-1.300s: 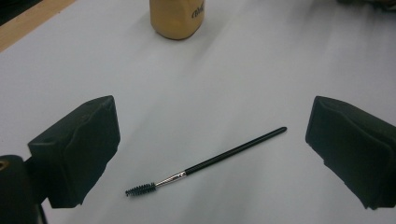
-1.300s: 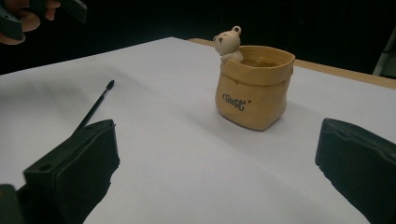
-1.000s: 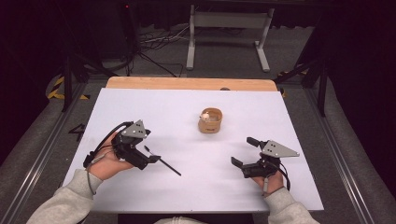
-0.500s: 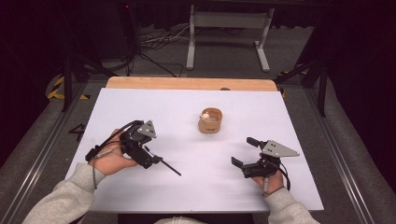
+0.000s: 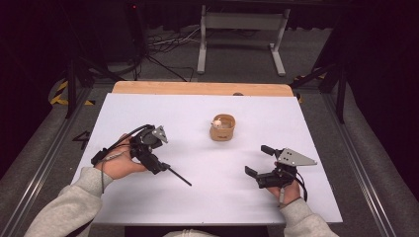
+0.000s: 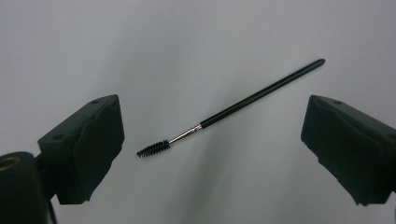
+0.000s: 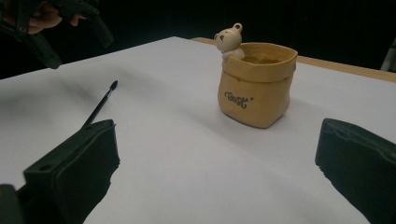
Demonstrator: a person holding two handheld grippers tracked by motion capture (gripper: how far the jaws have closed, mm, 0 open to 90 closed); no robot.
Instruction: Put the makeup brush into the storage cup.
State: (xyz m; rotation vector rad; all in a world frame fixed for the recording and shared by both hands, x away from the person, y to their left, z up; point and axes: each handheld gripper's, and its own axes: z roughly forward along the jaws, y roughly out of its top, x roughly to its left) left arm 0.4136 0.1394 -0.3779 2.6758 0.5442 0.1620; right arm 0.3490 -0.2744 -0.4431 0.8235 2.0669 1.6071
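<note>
On the white counter point(image 5: 148, 106) in the high view, the left gripper point(image 5: 159, 164) is tilted down over a slim black brush point(image 5: 179, 177), which lies flat just ahead of it and toward the middle of the sheet. A tan sack-shaped pot point(image 5: 222, 128) with a small bear at its rim stands farther back, well apart from the brush. The right gripper point(image 5: 261, 162) rests low at the near right, its fingers parted with nothing between them.

Along the left gripper view, the brush point(image 6: 233, 108) lies slantwise on the counter between two widely spread fingers point(image 6: 88, 140), untouched by either. Its bristled tip points toward the left finger and its plain handle end toward the right one. So this gripper is wide open and holds nothing.

Along the right gripper view, the pot point(image 7: 258, 84) stands upright ahead, between that gripper's own spread fingers point(image 7: 74, 172) but well beyond them. The brush point(image 7: 100, 106) lies off to the left with the other gripper point(image 7: 51, 28) above it.

Judging by this, the step in hand is the reach for the brush, likely to put it in the pot. The next move calls for lowering the left fingers to the counter astride the handle, then closing squarely across so thin a shaft so that it does not roll or slip out.

Count: one brush, one pot, one bear figure, two grippers.
</note>
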